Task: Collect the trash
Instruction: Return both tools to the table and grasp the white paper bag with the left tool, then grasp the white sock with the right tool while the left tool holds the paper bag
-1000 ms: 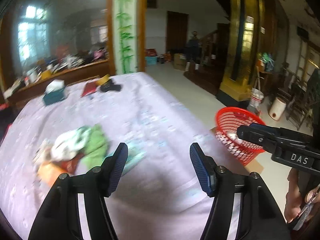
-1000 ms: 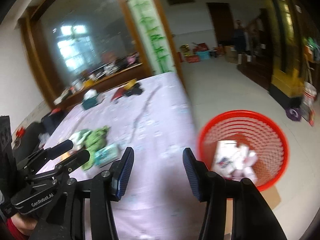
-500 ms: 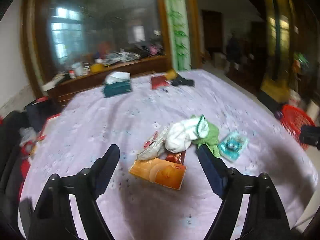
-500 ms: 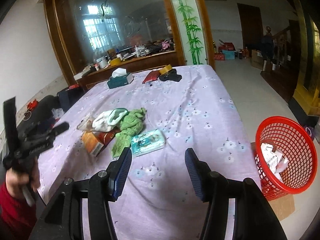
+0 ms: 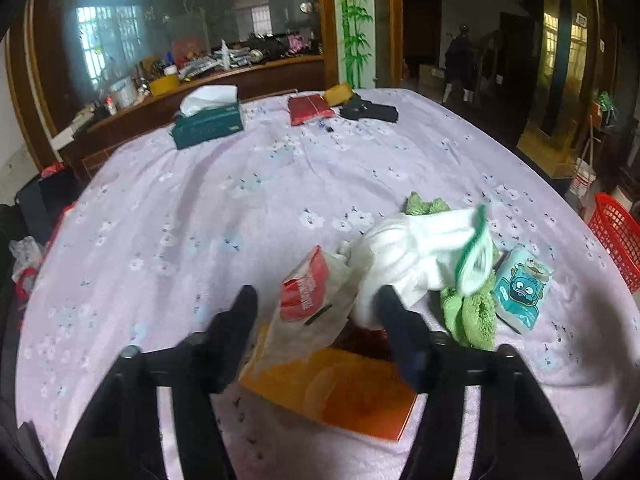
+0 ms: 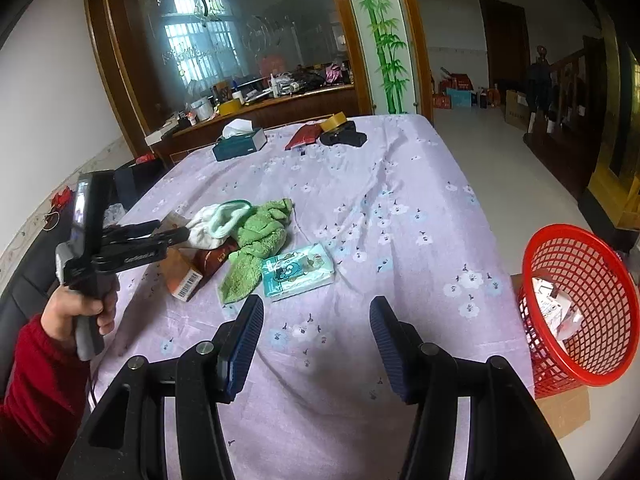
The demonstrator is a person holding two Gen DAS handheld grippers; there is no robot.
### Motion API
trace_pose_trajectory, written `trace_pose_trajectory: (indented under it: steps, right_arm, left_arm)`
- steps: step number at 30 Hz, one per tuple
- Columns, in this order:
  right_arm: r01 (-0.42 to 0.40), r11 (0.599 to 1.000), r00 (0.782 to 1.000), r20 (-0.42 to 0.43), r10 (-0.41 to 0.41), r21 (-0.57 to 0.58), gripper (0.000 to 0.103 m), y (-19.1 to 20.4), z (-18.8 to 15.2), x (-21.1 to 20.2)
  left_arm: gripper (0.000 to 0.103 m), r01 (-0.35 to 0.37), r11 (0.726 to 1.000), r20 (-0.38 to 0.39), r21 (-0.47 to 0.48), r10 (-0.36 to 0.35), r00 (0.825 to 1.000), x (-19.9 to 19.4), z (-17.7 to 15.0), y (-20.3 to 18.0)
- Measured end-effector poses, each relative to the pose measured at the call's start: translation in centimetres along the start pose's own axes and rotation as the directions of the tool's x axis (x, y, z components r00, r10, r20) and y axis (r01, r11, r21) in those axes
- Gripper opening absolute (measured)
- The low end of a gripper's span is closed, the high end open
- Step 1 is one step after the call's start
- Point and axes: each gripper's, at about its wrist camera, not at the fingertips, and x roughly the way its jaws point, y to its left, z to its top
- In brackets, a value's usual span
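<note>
The left gripper (image 5: 316, 308) had its jaws just closing, with a crumpled wrapper (image 5: 312, 300) between the fingers but not yet pinched. The right gripper (image 6: 316, 328) hung released, nothing between its fingers; the red basket (image 6: 580, 304) stood to their right.

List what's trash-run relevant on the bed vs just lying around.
Job:
- red-and-white wrapper between the left gripper fingers, not yet pinched; jaws have just been closing
- orange box
- tissue pack
- red basket

Probably lying about:
- white glove
- green cloth
- tissue box
- tape roll
</note>
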Motion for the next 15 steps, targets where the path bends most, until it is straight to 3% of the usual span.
trace_pose_trajectory:
  steps: [1, 3, 8, 15]
  right_arm:
    - [-0.005, 1.0, 1.0, -0.006, 0.005, 0.0, 0.06, 0.1, 0.1, 0.2]
    - [-0.027, 1.0, 0.999, -0.018, 0.027, 0.003, 0.06, 0.3, 0.4, 0.7]
    - [-0.065, 0.998, 0.997, -0.037, 0.064, -0.027, 0.06, 2.0, 1.6, 2.1]
    - [-0.15, 0.987, 0.987, -0.064, 0.147, -0.057, 0.06, 5.5, 4.4, 5.5]
  left_arm:
    - [0.031, 0.016, 1.0, -0.008, -0.005, -0.016, 1.0, 0.3, -0.1, 0.1]
    - [0.023, 0.037, 0.999, -0.02, -0.032, -0.038, 0.999, 0.9, -0.4, 0.5]
    - [0.018, 0.068, 0.989, 0.031, -0.13, -0.065, 0.997, -0.6, -1.1, 2.4]
    - [0.015, 0.103, 0.972, 0.157, -0.209, -0.07, 0.985, -6.2, -2.8, 4.5]
